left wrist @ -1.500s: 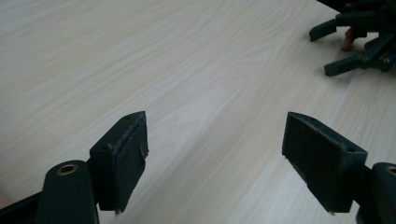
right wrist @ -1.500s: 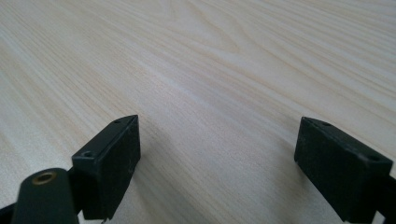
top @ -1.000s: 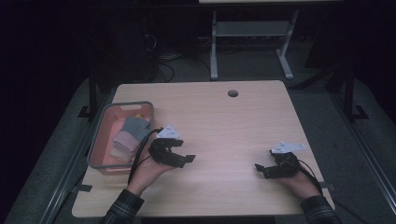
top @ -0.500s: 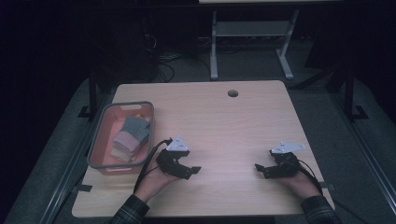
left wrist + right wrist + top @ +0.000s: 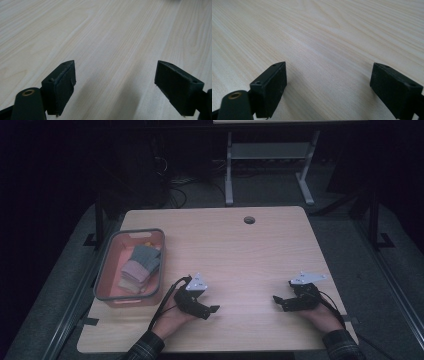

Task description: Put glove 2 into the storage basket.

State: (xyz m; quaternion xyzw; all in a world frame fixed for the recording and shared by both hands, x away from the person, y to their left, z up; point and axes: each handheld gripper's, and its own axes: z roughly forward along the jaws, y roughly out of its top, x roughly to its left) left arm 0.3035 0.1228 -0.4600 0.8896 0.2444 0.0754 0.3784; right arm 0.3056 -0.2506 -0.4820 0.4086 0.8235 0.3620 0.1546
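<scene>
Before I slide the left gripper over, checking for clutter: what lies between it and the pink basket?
Bare tabletop between left gripper and pink basket, in the high view.

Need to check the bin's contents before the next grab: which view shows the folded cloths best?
The high view: the folded cloths lie in the pink bin at the table's left. Both gripper views look along open jaws at bare tabletop.

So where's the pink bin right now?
In the high view the pink bin sits at the table's left edge, just left of and beyond the left gripper, with folded cloths inside.
</scene>
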